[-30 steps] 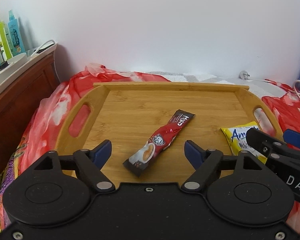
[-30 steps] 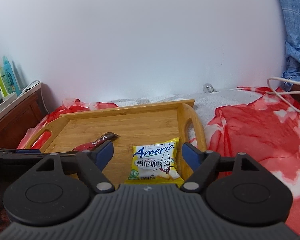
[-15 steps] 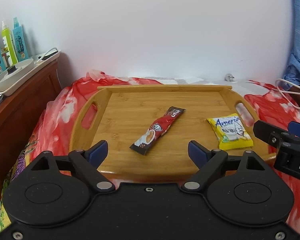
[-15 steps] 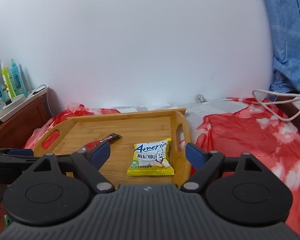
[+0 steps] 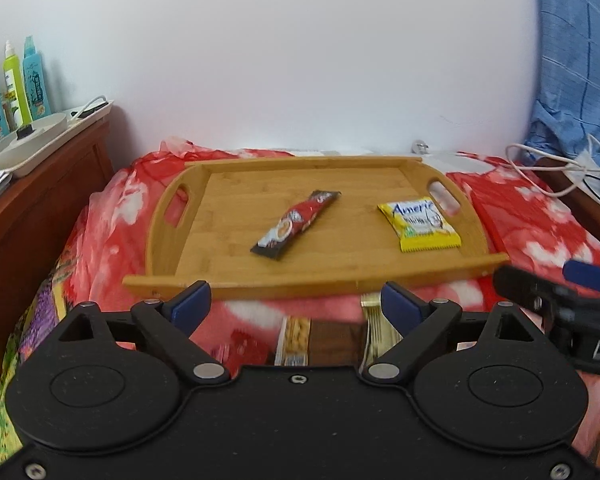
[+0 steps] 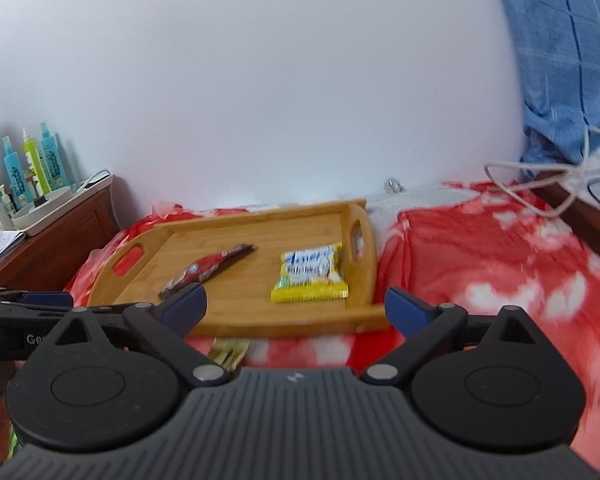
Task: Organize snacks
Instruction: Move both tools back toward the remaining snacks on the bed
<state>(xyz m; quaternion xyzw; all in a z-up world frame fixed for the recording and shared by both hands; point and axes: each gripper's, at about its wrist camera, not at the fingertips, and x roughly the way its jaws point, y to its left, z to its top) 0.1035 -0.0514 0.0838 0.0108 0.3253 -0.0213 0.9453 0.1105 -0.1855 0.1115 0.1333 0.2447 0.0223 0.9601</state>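
Observation:
A wooden tray (image 5: 228, 200) (image 6: 240, 312) lies on a red patterned bedspread. On it rest a red coffee stick packet (image 5: 296, 224) (image 6: 208, 270) and a yellow snack packet (image 5: 418, 224) (image 6: 310, 274). My left gripper (image 5: 296, 300) hovers in front of the tray's near edge, its jaws opening with nothing between them. Several more snack packets (image 5: 316, 340) lie on the bedspread just under it. My right gripper (image 6: 296, 306) is also in front of the tray, its jaws opening and empty. The right gripper's body (image 5: 560, 304) shows at the left wrist view's right edge.
A wooden nightstand (image 5: 40, 184) at the left carries a white dish and spray bottles (image 5: 16, 80). White cables (image 5: 552, 164) and blue checked cloth (image 5: 576, 60) sit at the right. A white wall stands behind the bed.
Both grippers drew back from the tray and rose slightly, leaving the coffee stick and yellow packet lying on it. Their jaws widened. Loose packets on the bedspread came into view.

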